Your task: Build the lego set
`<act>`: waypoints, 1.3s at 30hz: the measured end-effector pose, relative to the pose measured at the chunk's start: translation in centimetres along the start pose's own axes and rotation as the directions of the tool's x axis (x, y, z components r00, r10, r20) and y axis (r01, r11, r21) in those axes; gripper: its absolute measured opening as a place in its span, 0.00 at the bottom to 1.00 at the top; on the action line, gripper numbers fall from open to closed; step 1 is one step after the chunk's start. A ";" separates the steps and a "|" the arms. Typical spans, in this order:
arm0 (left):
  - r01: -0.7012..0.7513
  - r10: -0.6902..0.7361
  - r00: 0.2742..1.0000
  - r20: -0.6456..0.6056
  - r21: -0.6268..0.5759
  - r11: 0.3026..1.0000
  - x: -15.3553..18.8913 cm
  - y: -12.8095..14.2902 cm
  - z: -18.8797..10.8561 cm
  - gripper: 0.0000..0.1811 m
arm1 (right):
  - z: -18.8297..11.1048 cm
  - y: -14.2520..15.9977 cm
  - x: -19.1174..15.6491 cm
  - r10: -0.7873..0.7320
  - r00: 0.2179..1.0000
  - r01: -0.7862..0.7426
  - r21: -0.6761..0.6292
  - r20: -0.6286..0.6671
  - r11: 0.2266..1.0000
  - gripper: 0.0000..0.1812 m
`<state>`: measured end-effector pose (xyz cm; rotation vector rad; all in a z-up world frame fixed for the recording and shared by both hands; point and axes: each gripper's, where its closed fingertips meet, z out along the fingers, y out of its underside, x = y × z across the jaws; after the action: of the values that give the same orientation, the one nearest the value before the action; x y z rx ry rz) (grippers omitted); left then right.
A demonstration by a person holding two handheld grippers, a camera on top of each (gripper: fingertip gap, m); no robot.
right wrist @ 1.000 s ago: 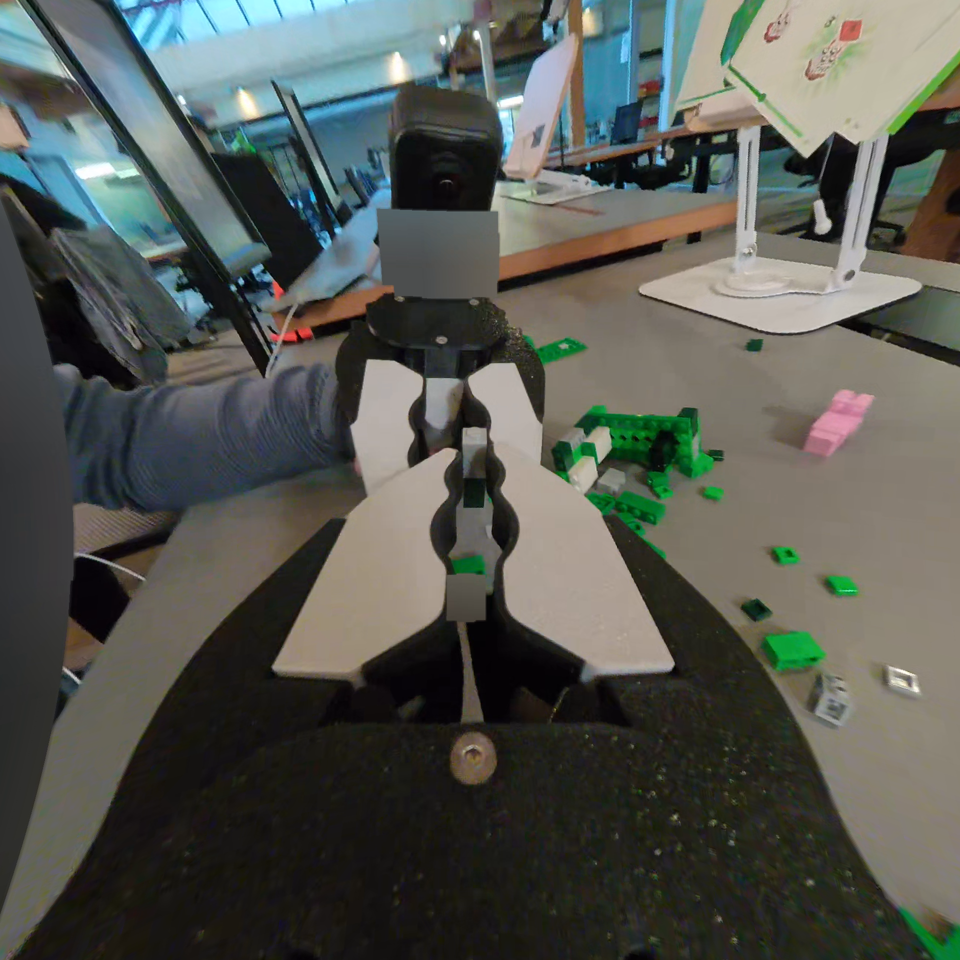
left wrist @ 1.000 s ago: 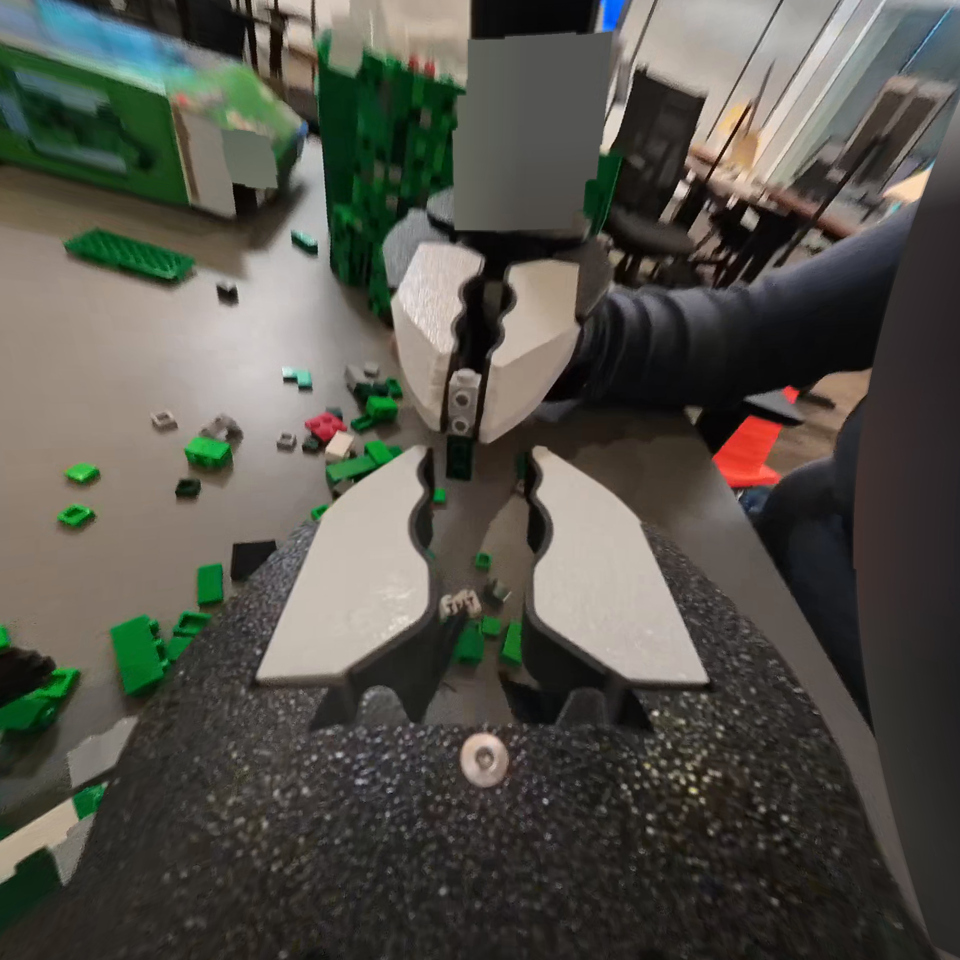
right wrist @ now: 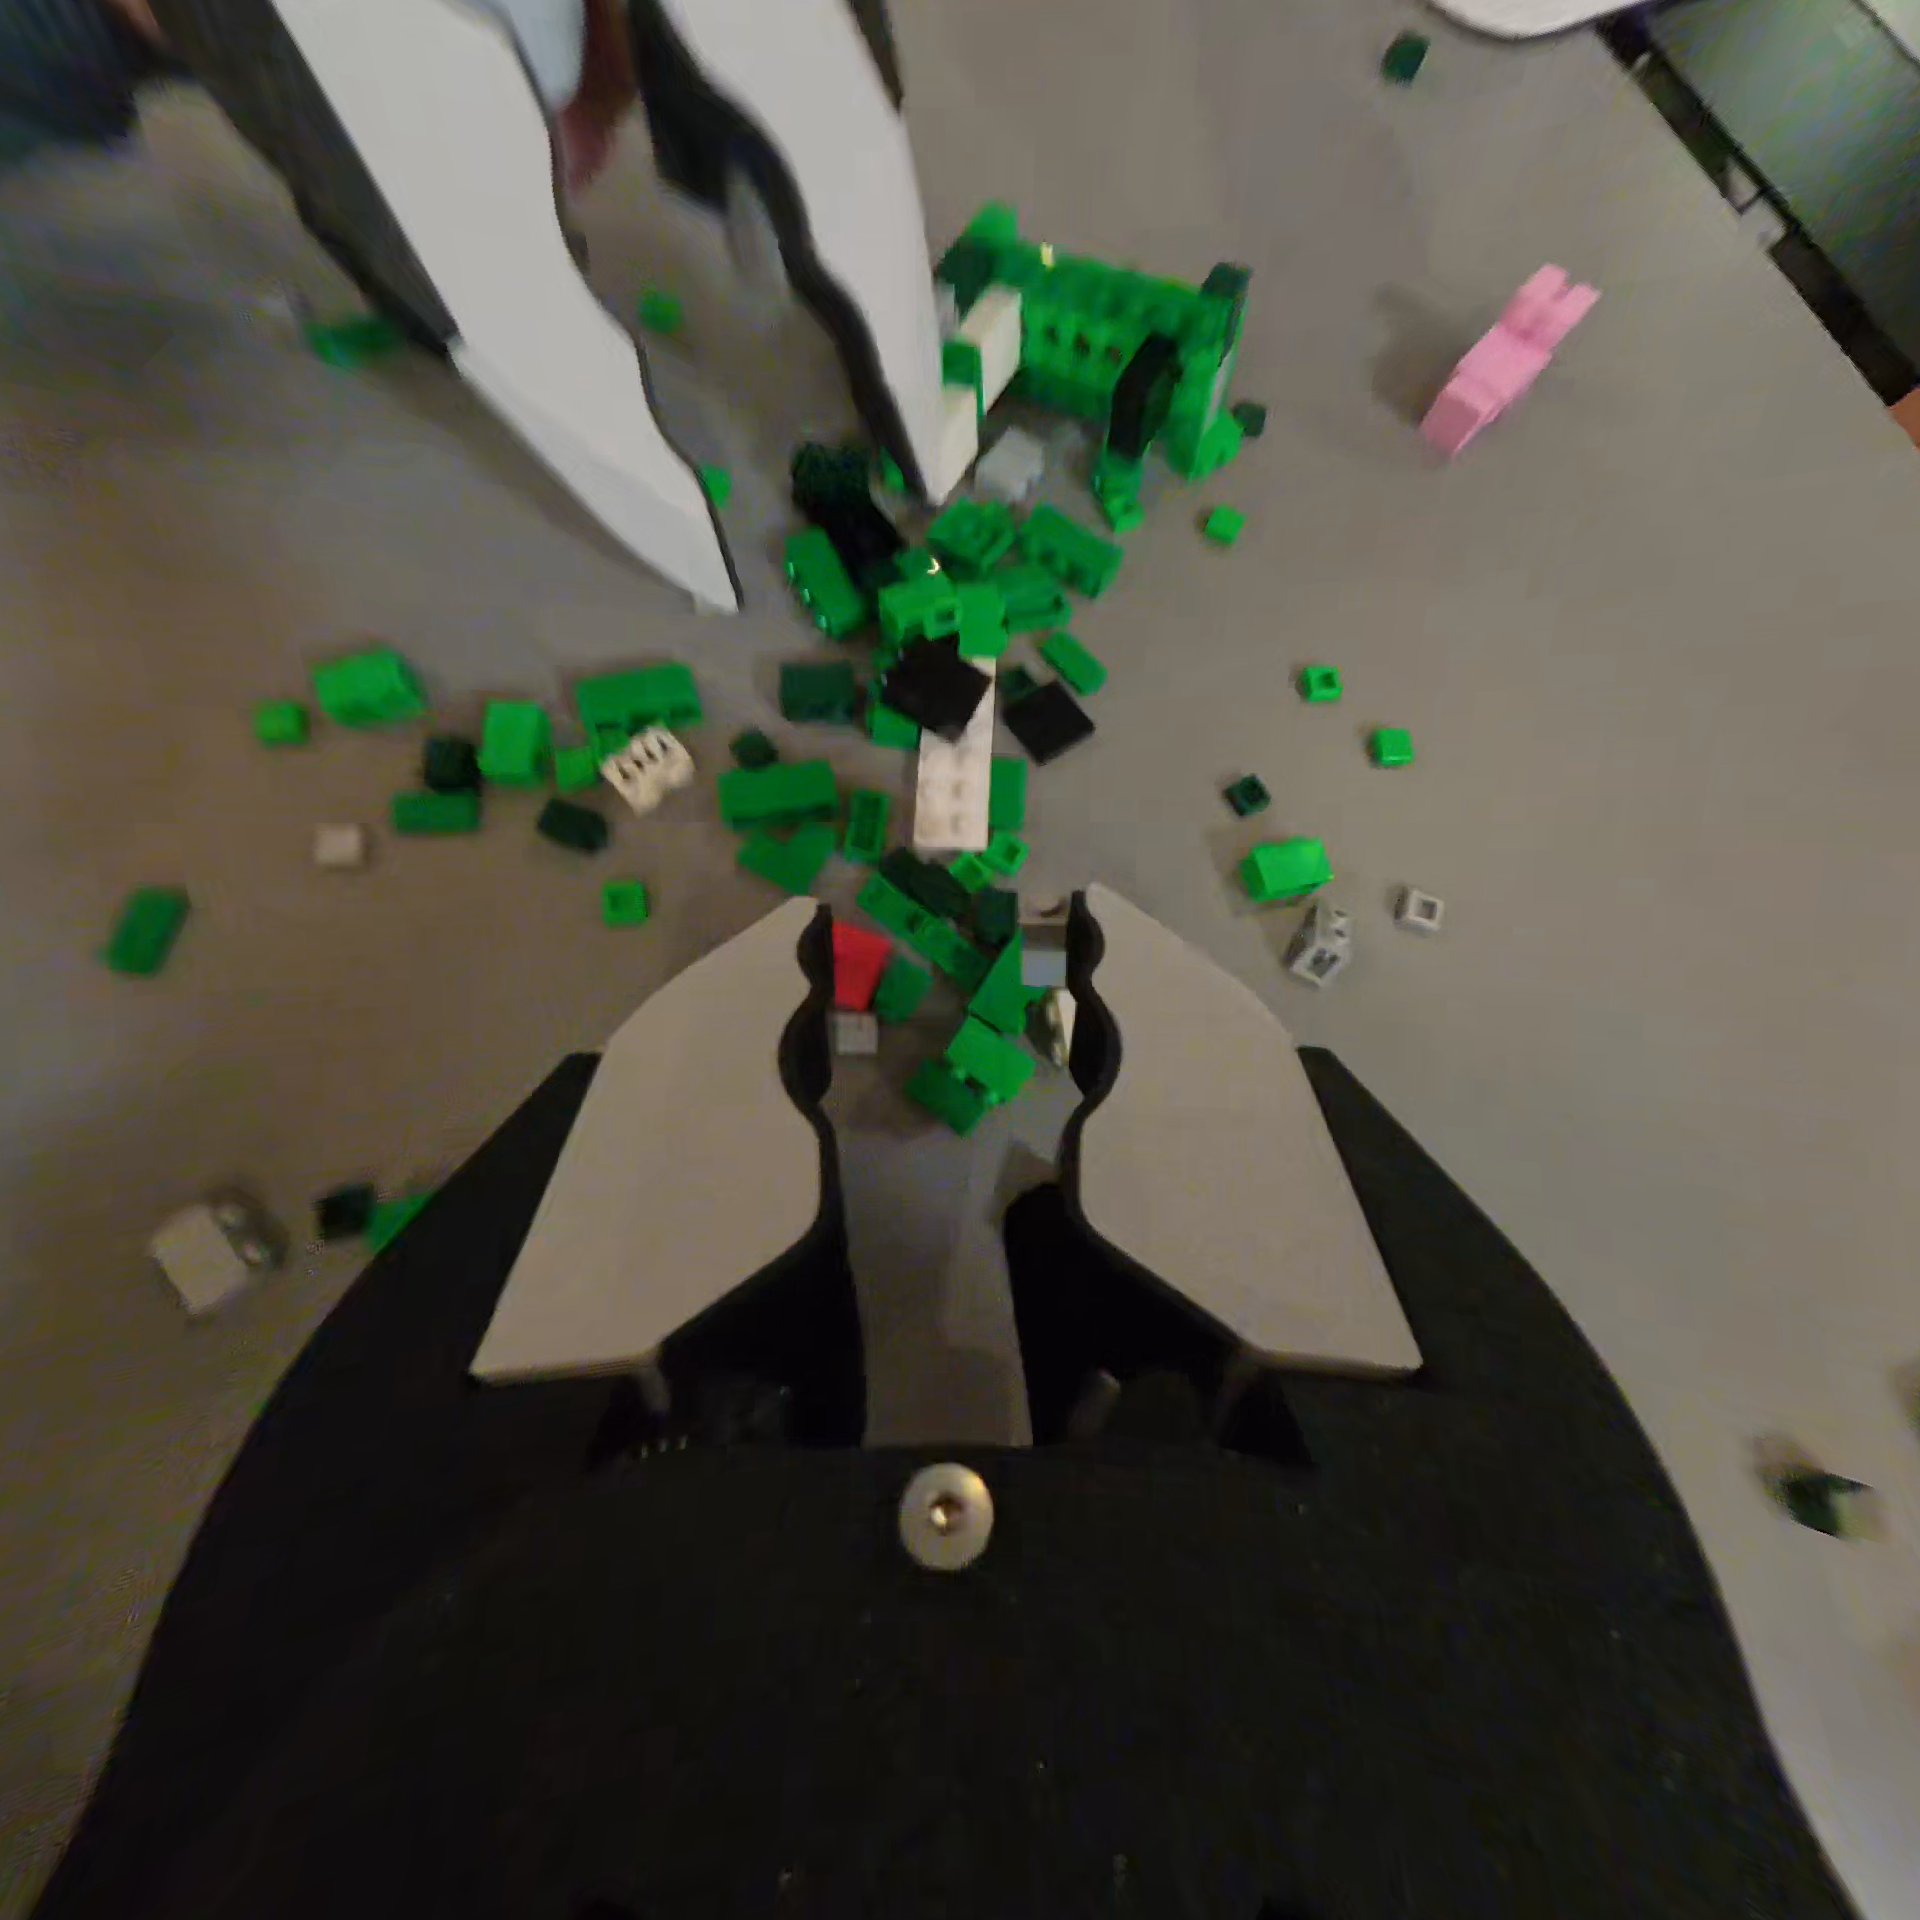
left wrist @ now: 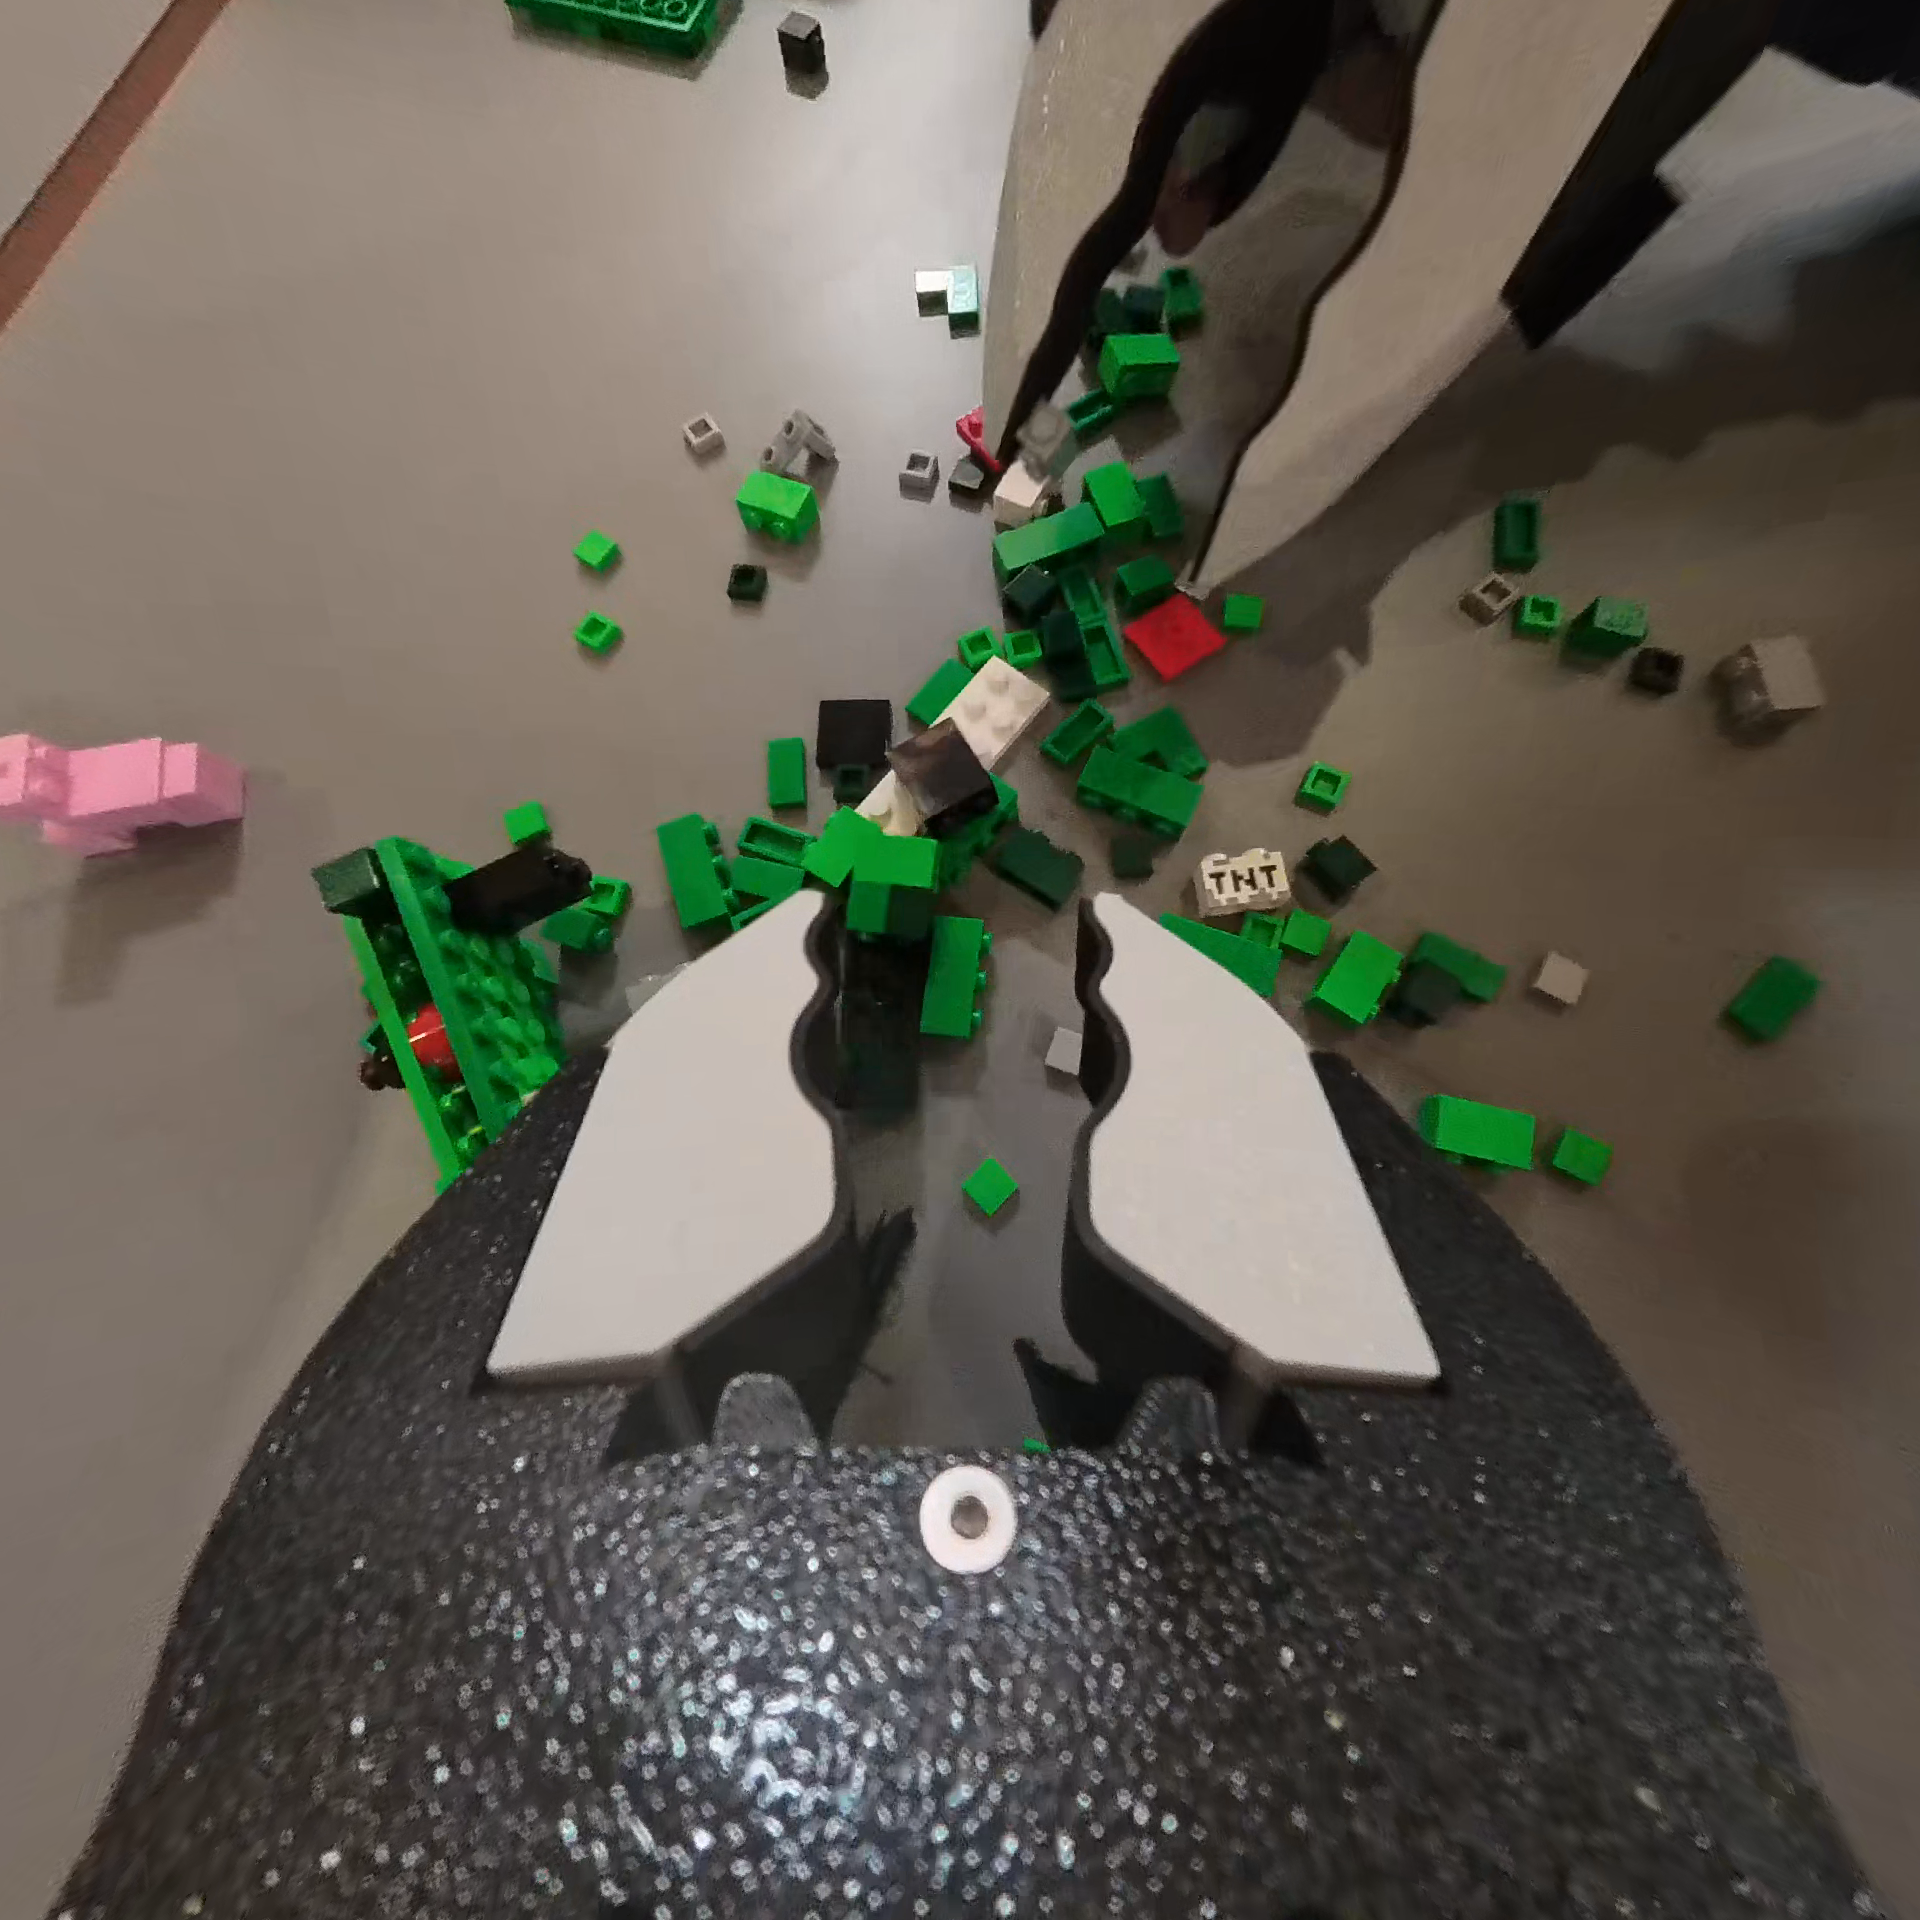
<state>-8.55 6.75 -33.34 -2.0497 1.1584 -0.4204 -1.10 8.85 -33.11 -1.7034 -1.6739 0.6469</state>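
Note:
A pile of loose green, black and white Lego bricks (left wrist: 1091, 665) lies on the grey table (left wrist: 312, 416); it also shows in the right wrist view (right wrist: 935, 644). My left gripper (left wrist: 951, 914) is open and empty, pointing down over the near end of the pile, with a dark brick (left wrist: 878, 1008) beside its left finger. My right gripper (right wrist: 945, 914) is open over the pile's other end. A small grey piece (right wrist: 1044, 961) lies against its right finger's inner side. Each gripper shows in the other's view: the right gripper (left wrist: 1101, 520) and the left gripper (right wrist: 821, 540).
A part-built green model on a baseplate (left wrist: 457, 987) lies tipped at the left; it also shows in the right wrist view (right wrist: 1122, 343). A pink Lego pig (left wrist: 114, 790) stands apart. A red tile (left wrist: 1174, 634) and scattered small bricks ring the pile. The table edge (left wrist: 83, 156) runs far left. Some 8 centimeters of space lies between my two pairs of fingers.
Both grippers have swung from facing each other in the air to pointing down over the pile. The right gripper, earlier shut on a grey and dark-green stack, is now open.

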 end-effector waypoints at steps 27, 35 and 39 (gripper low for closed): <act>0.079 -0.106 0.992 0.070 0.317 0.945 -3.0 -2.8 -3.5 0.22 | 2.5 -2.7 -2.4 -0.149 0.987 0.142 0.119 0.053 0.983 0.29; 0.169 -0.219 0.974 0.050 0.481 0.860 -4.6 -3.8 -6.3 0.19 | 6.9 -4.1 -1.1 -0.184 0.961 0.196 -0.039 0.205 0.980 0.21; 0.227 -0.248 0.968 -0.043 0.578 0.784 -4.4 -4.9 -7.6 0.16 | 7.3 -4.5 -1.0 -0.273 0.942 0.282 -0.021 0.195 0.959 0.09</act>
<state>-12.51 8.67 -24.30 -1.6422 0.6302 -0.7577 -9.56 8.55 -34.75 -1.4345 -2.0331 0.6538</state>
